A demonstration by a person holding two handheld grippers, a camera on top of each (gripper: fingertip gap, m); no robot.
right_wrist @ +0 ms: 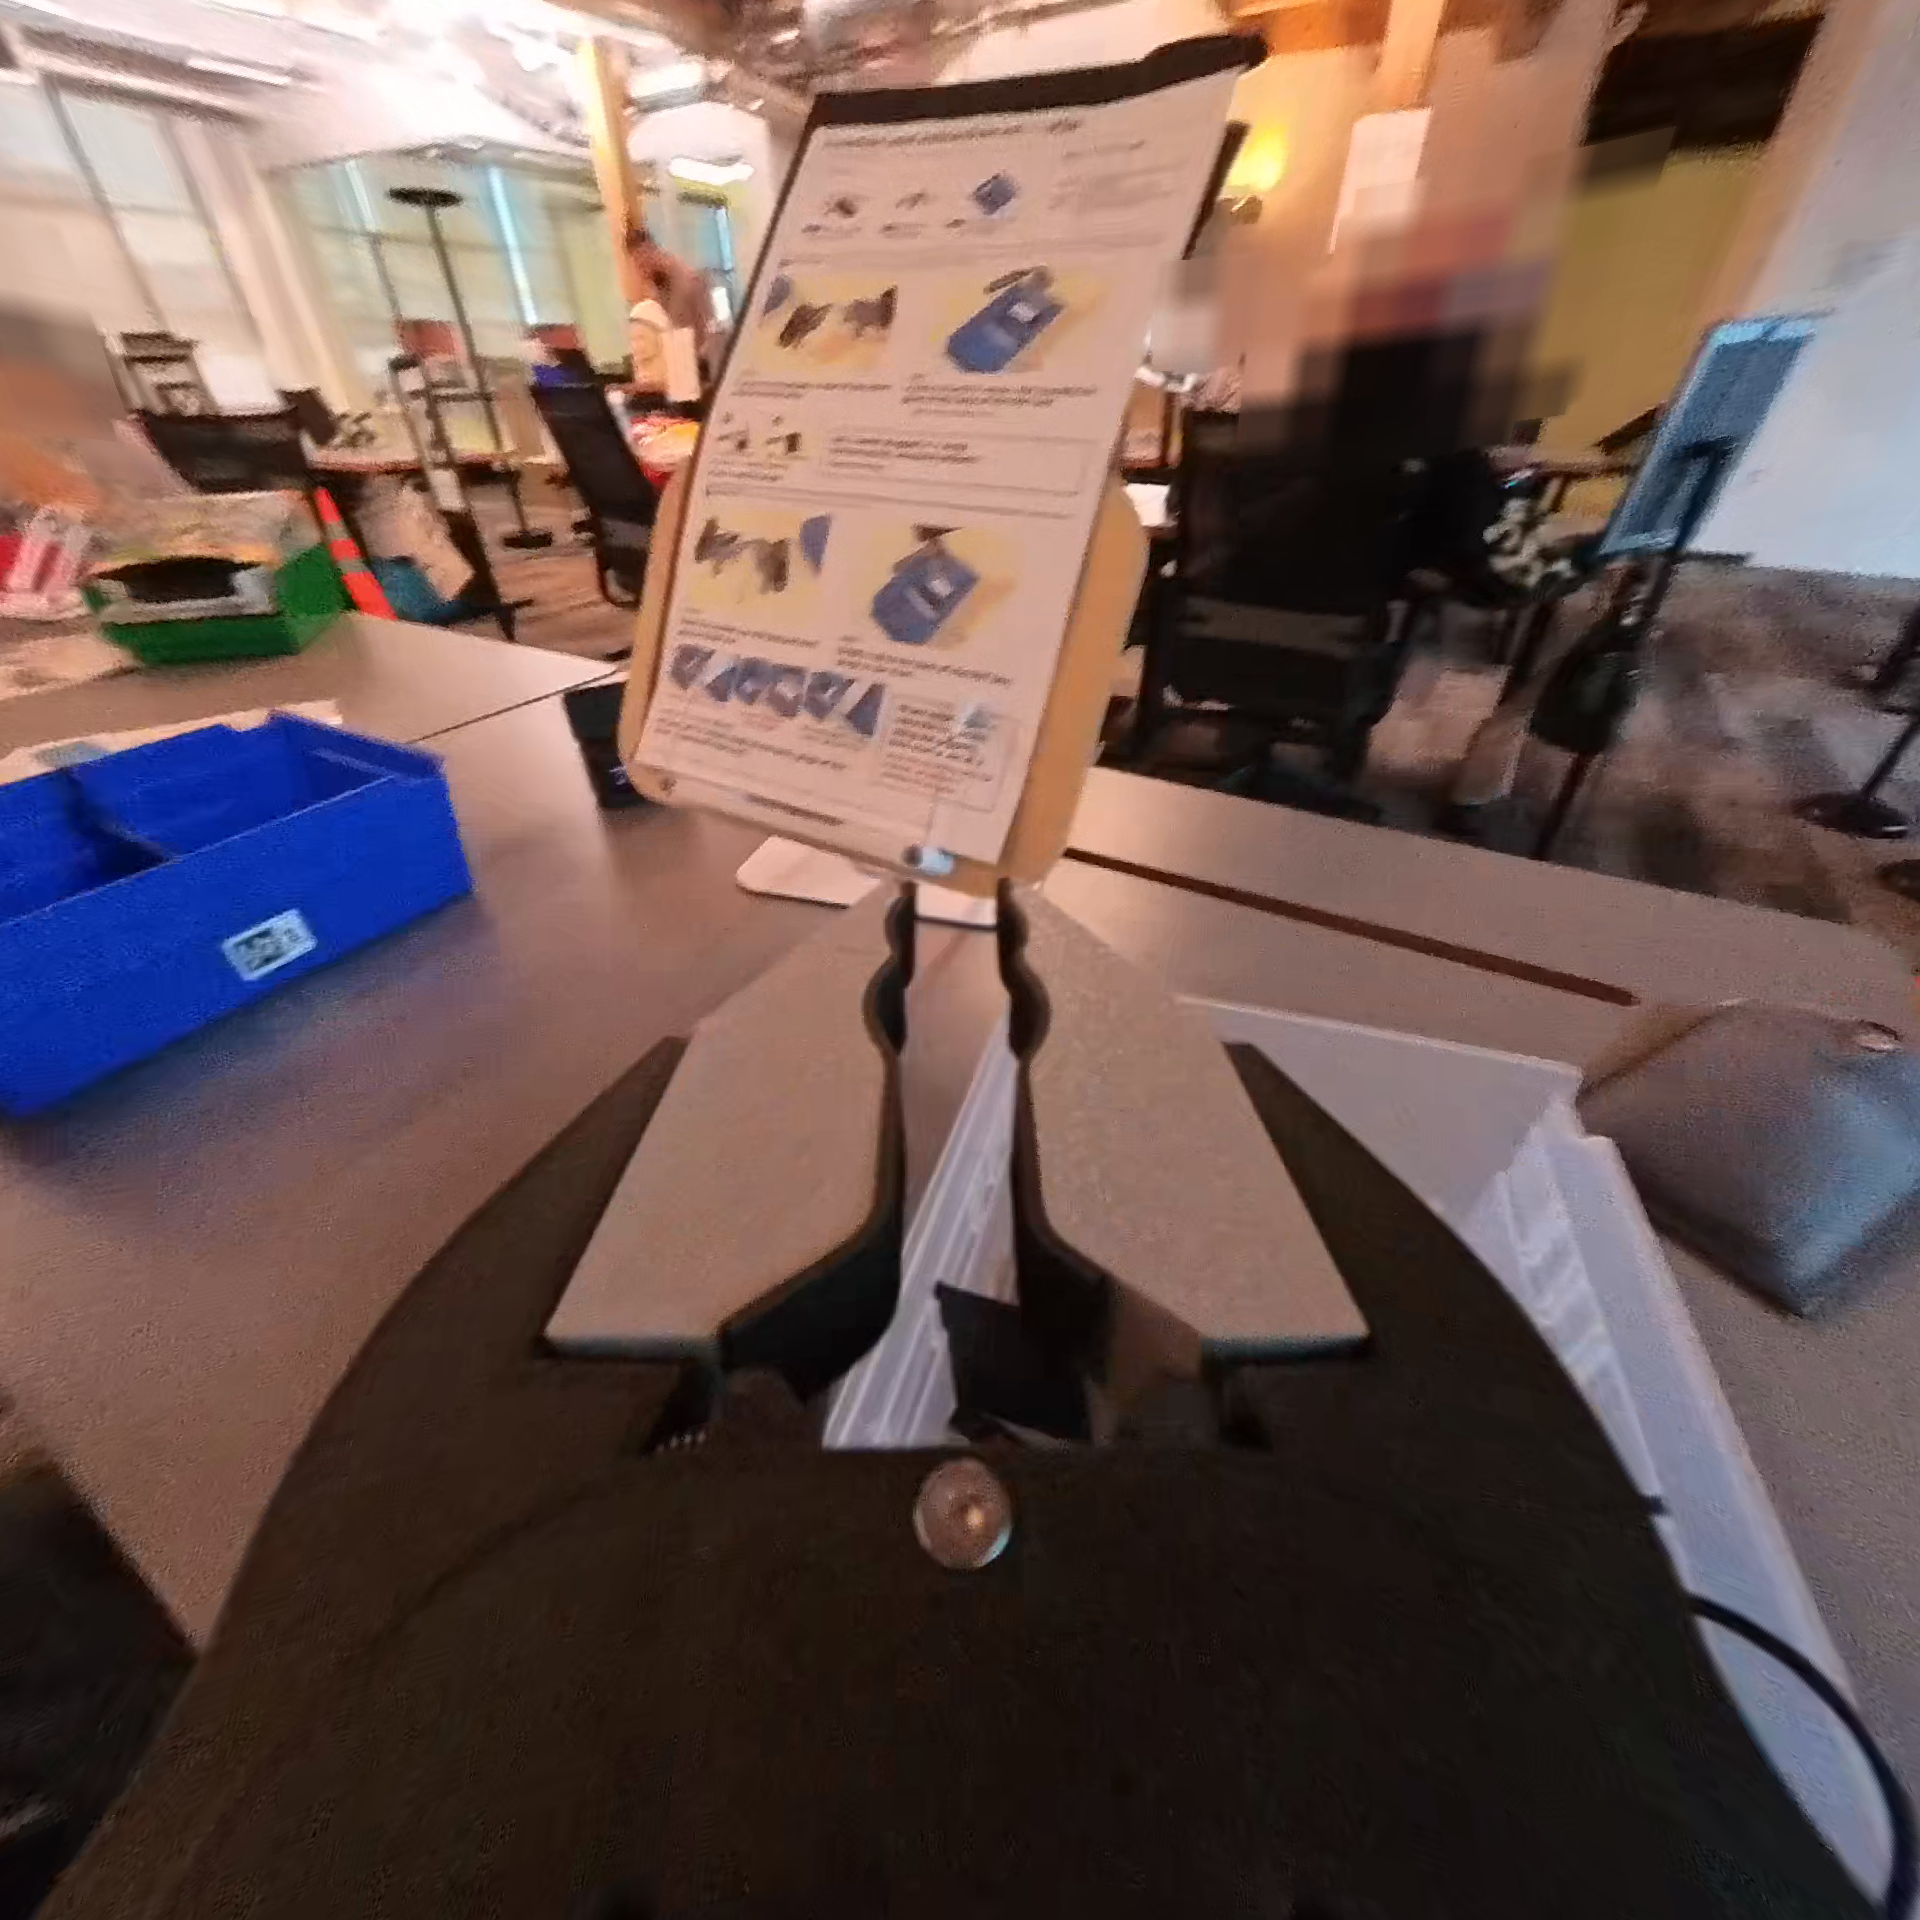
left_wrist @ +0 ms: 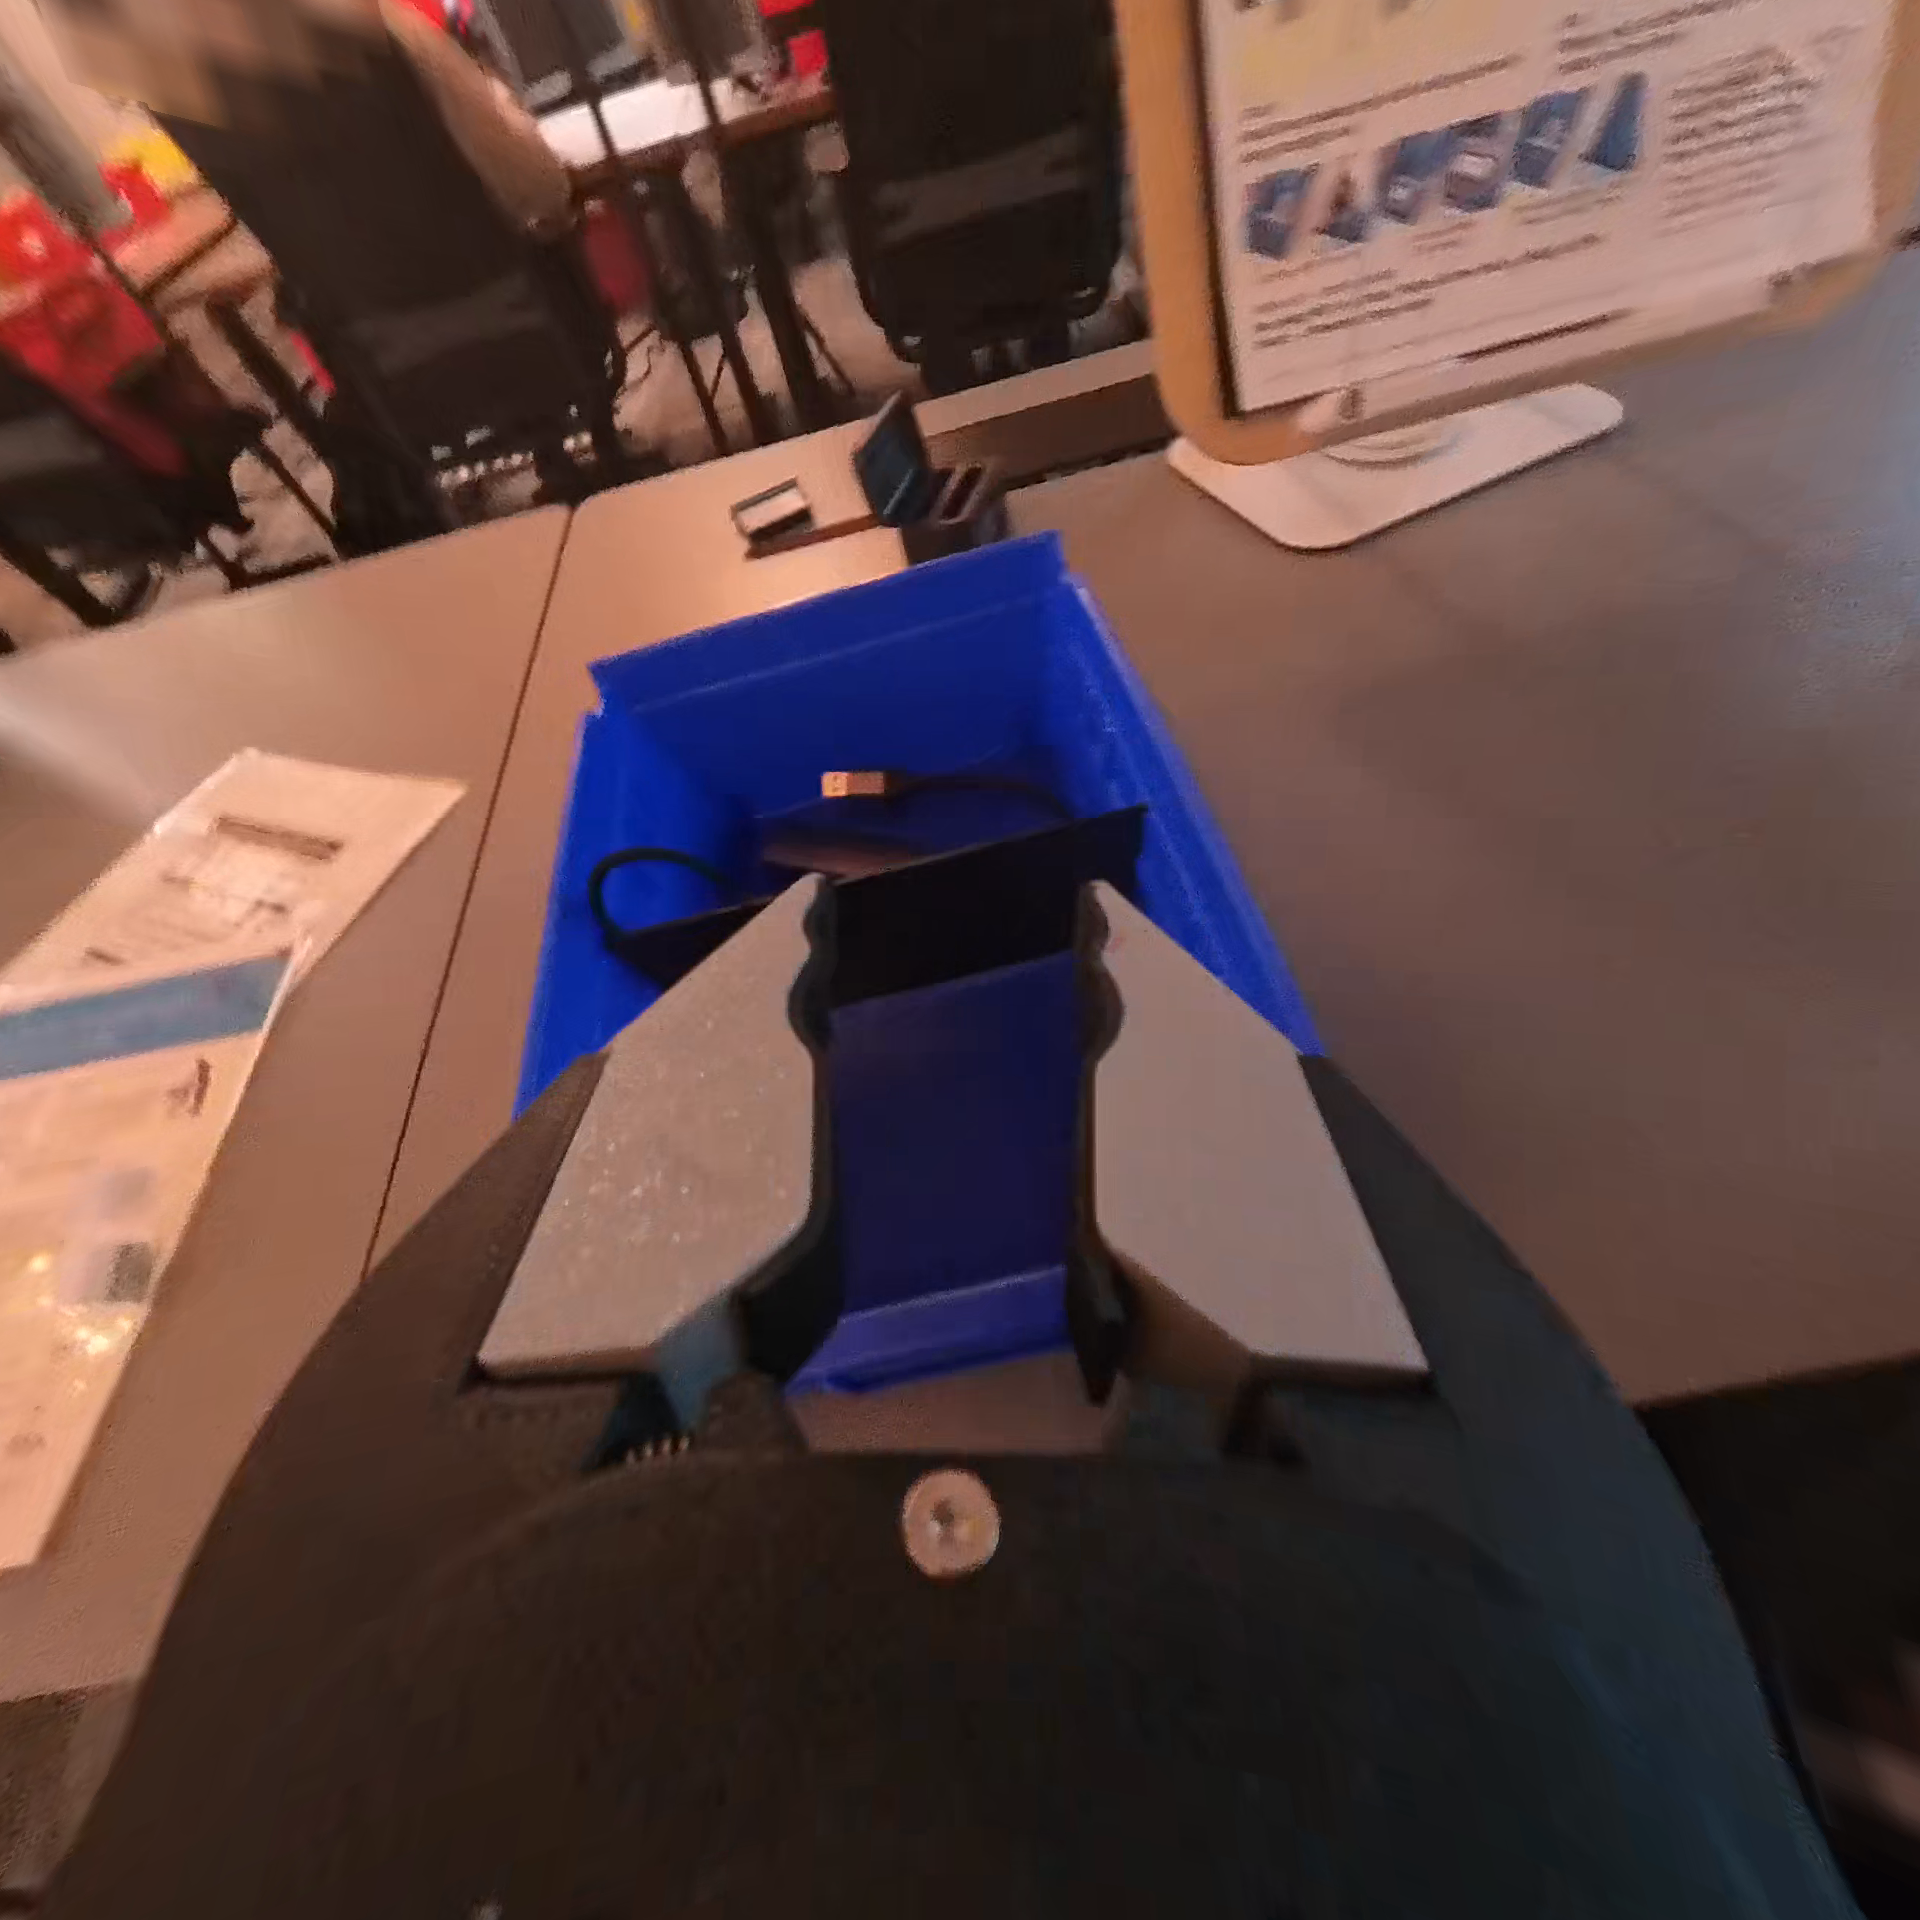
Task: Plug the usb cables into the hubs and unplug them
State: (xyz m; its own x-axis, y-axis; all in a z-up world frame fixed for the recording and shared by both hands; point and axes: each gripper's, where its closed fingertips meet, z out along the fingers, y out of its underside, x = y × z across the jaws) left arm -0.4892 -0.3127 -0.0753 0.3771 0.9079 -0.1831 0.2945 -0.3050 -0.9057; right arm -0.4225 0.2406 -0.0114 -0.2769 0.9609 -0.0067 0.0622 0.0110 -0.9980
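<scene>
USB cable [left_wrist: 862, 784] in blue bin [left_wrist: 1143, 831] | grey table [left_wrist: 1455, 831] | left tool [left_wrist: 951, 914] wide, empty | right tool [right_wrist: 954, 925] narrow, empty

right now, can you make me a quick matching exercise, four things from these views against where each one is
Things:
1. usb plug
2. instruction sheet
3. left tongs
4. grey pouch

Places:
a. on a stand at the back of the table
b. open, over the blue bin's near end
c. inside the blue bin's far compartment
d. on the table right of the white bin

Pairs: 1-c, 2-a, 3-b, 4-d
</scene>
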